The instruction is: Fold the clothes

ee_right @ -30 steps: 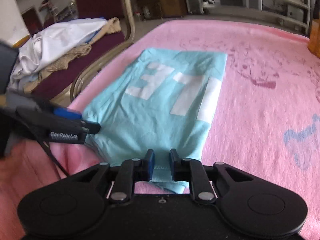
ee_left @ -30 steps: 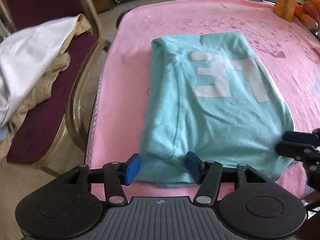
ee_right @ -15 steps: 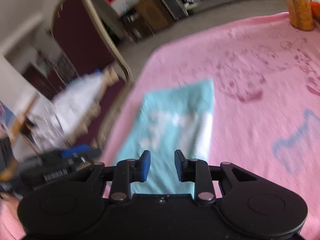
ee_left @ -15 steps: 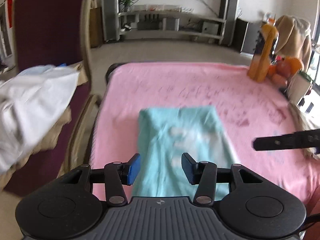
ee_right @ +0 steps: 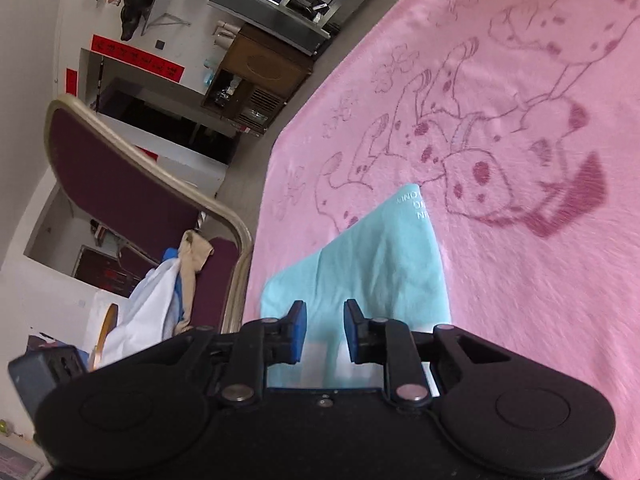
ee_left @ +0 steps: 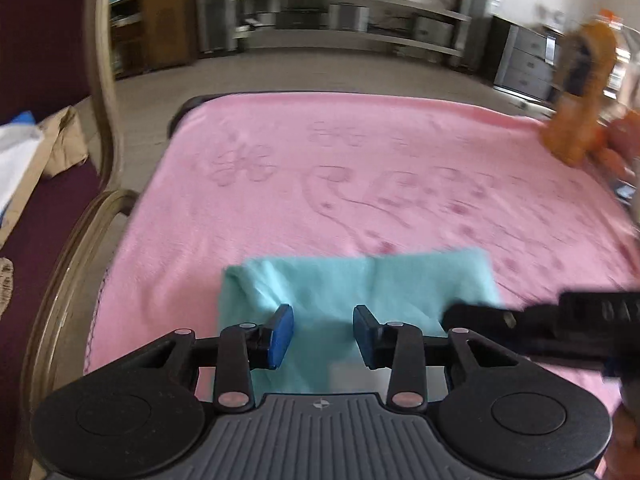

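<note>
Turquoise shirt [ee_left: 360,288] lies folded on the pink blanket [ee_left: 360,168] covering the desk, near its front-left edge; small white print visible at one corner in the right wrist view [ee_right: 416,208]. Left claw [ee_left: 322,334] released, blue pads apart, above the shirt's near edge, nothing between them. Right claw [ee_right: 325,328] also released, narrower gap, over the same shirt. Maroon chair [ee_right: 132,196] left of the desk carries a heap of white and tan clothes [ee_right: 160,300]. Orange bottle [ee_left: 580,100] at far right, blurred.

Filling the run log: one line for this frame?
stage: mid-fold | teal shirt: on pink blanket | left gripper: open, above shirt | right gripper: open, above shirt
</note>
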A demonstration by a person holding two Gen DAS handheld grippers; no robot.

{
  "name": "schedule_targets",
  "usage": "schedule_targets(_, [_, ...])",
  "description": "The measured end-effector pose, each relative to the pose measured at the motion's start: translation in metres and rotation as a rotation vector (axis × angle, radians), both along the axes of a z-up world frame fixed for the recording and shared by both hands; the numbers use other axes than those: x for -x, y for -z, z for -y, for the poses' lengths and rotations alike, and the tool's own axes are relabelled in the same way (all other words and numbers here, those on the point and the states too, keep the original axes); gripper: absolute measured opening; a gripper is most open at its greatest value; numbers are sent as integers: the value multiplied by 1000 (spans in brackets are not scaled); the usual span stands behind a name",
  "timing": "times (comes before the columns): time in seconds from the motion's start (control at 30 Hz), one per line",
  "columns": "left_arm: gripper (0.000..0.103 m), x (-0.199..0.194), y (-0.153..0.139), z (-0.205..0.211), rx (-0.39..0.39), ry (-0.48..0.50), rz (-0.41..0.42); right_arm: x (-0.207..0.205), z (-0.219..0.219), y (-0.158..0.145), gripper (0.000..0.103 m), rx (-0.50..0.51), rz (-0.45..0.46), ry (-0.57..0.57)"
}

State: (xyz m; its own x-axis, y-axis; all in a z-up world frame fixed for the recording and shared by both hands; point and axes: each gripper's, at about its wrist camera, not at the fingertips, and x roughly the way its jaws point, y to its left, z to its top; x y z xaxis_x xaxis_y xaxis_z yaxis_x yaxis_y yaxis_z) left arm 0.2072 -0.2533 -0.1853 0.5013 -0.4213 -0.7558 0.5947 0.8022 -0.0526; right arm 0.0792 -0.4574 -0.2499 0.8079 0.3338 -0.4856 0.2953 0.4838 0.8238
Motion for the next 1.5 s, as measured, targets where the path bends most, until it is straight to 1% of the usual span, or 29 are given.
schedule_targets(0.03, [36,-7,4,0,7,-22,1,-7,3,8,13,-9,-14,-5])
schedule_targets(0.07, [36,-12,4,-4,24,-40,0,-11,7,15,9,-29,-11,0])
schedule_targets(0.1, [36,-16,4,-7,36,-67,4,-12,11,20,1,-47,-4,14])
schedule_targets(0.17, [33,-23,4,-11,57,-115,7,-12,23,28,0,-78,22,56])
schedule_targets(0.23, [29,-30,3,-14,75,-160,6,-6,32,32,0,-70,48,149])
schedule_targets(0.27, [30,-33,2,-17,81,-196,9,-2,36,32,0,-60,57,201])
schedule_targets(0.33, [34,-39,-3,-25,42,-325,56,5,44,33,0,-39,76,306])
schedule_targets(0.37, [32,-45,-3,-33,43,-371,39,9,48,33,0,-29,85,358])
schedule_targets(0.43, [32,-58,-4,-50,53,-460,-10,18,48,26,0,-24,53,367])
schedule_targets(0.47, [32,-62,-5,-61,77,-492,-64,23,48,23,2,-22,36,369])
schedule_targets(0.5, [32,-60,-8,-70,91,-514,-94,27,48,19,6,-20,19,371])
schedule_targets(0.53, [32,-57,-11,-79,102,-530,-116,32,48,15,15,-19,1,373])
schedule_targets(0.57, [35,-51,-18,-85,103,-530,-119,36,48,12,18,-17,-16,374])
schedule_targets(0.6, [35,-43,-25,-91,103,-525,-118,41,48,8,23,-15,-33,376])
schedule_targets(0.67, [40,-22,-41,-100,108,-483,-83,57,47,-7,23,10,-65,348])
schedule_targets(0.77, [43,17,-59,-113,112,-415,-31,77,36,-28,23,32,-93,305])
schedule_targets(0.87, [44,55,-61,-125,102,-335,-34,97,24,-49,25,48,-119,258])
schedule_targets(0.97, [44,87,-57,-129,63,-241,-42,113,4,-62,29,75,-131,177])
schedule_targets(1.03, [44,104,-52,-130,51,-191,-54,126,-14,-68,31,103,-133,113])
schedule_targets(1.1, [44,118,-45,-126,39,-145,-72,132,-31,-69,31,167,-122,53])
schedule_targets(1.17, [44,127,-36,-114,3,-102,-76,133,-48,-65,30,230,-105,-21])
schedule_targets(1.2, [44,132,-33,-107,-16,-79,-72,133,-56,-62,30,265,-97,-51])
schedule_targets(1.23, [44,137,-31,-101,-31,-49,-54,133,-64,-59,27,300,-88,-81])
schedule_targets(1.33, [45,153,-29,-86,1,54,-27,131,-89,-57,26,489,-51,-192])
schedule_targets(1.37, [47,159,-28,-82,-2,80,-17,132,-95,-57,26,514,-37,-221])
schedule_targets(1.43, [49,166,-21,-72,-54,113,8,132,-101,-56,26,540,-24,-248])
schedule_targets(1.47, [48,166,-14,-66,-102,120,11,129,-104,-52,26,568,-40,-261])
schedule_targets(1.5, [48,167,-7,-63,-142,122,3,125,-106,-47,24,590,-59,-276])
